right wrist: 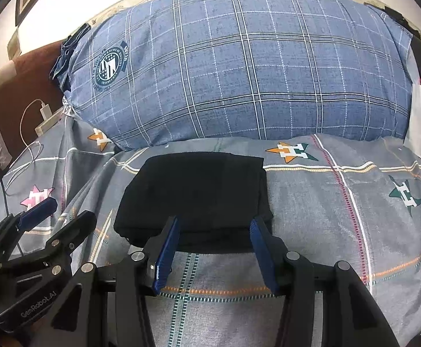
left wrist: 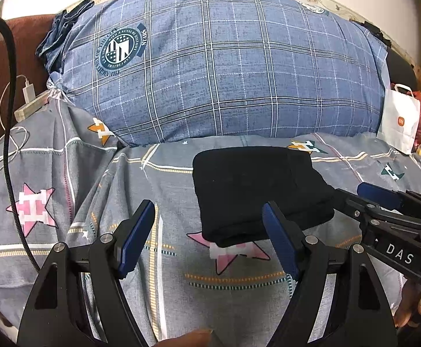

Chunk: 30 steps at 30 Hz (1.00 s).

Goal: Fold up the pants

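Observation:
The black pants [left wrist: 256,190] lie folded into a compact rectangle on the grey patterned bedsheet [left wrist: 123,179]. My left gripper [left wrist: 209,206] stands open at the bundle's near left corner; its right finger crosses the pants' front edge in the picture and nothing is clamped. In the right wrist view the pants [right wrist: 196,190] sit straight ahead. My right gripper [right wrist: 214,221] is open with its fingertips at the near edge of the bundle, pads apart from the cloth. Each gripper shows in the other's view: the right gripper [left wrist: 352,192] at the pants' right side, the left gripper [right wrist: 66,211] to their left.
A big blue plaid pillow [left wrist: 224,66] fills the back of the bed. A white paper bag [left wrist: 401,121] stands at the right, with red clutter behind it. A white charger [left wrist: 28,92] with its cord and a black cable [left wrist: 8,115] lie at the left.

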Each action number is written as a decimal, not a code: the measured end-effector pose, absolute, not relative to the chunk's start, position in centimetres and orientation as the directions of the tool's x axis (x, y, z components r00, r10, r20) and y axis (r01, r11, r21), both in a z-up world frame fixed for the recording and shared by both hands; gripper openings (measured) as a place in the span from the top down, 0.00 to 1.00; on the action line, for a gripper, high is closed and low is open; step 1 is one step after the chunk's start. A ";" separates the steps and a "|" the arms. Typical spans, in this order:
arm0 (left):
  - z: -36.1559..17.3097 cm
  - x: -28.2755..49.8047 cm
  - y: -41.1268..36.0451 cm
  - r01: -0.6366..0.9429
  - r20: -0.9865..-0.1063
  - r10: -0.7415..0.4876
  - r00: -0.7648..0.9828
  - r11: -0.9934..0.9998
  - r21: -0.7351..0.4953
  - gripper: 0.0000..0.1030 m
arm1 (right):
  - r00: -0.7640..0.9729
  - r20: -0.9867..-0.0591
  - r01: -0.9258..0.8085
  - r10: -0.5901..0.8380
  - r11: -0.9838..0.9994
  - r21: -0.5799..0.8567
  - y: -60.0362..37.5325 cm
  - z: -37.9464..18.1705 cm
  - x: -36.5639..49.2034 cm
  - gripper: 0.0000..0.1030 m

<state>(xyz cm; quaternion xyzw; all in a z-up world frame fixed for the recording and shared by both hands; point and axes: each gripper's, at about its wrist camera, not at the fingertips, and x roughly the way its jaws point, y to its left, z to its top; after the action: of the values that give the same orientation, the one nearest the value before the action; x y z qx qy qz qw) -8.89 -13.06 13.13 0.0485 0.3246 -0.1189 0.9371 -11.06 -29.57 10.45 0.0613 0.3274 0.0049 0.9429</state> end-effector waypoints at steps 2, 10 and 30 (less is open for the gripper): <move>13.1 -8.9 -13.0 0.253 -0.621 -0.191 0.760 0.967 0.013 0.25 | 0.786 -0.616 0.029 0.049 0.993 0.116 -29.4 10.5 -11.1 0.52; 12.9 -8.8 -13.1 0.251 -0.628 -0.193 0.754 0.968 0.004 0.25 | 0.783 -0.619 0.019 0.062 0.992 0.124 -29.2 10.2 -11.1 0.52; 12.4 -9.0 -13.1 0.251 -0.635 -0.190 0.749 0.968 0.006 0.25 | 0.776 -0.627 0.016 0.063 0.993 0.120 -29.2 9.8 -11.1 0.52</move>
<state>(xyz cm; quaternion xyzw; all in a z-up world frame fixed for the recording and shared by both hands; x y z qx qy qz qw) -9.01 -13.13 12.43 0.0455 0.3341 -0.1180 0.9340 -11.06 -29.19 9.80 0.0595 0.3341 0.0124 0.9406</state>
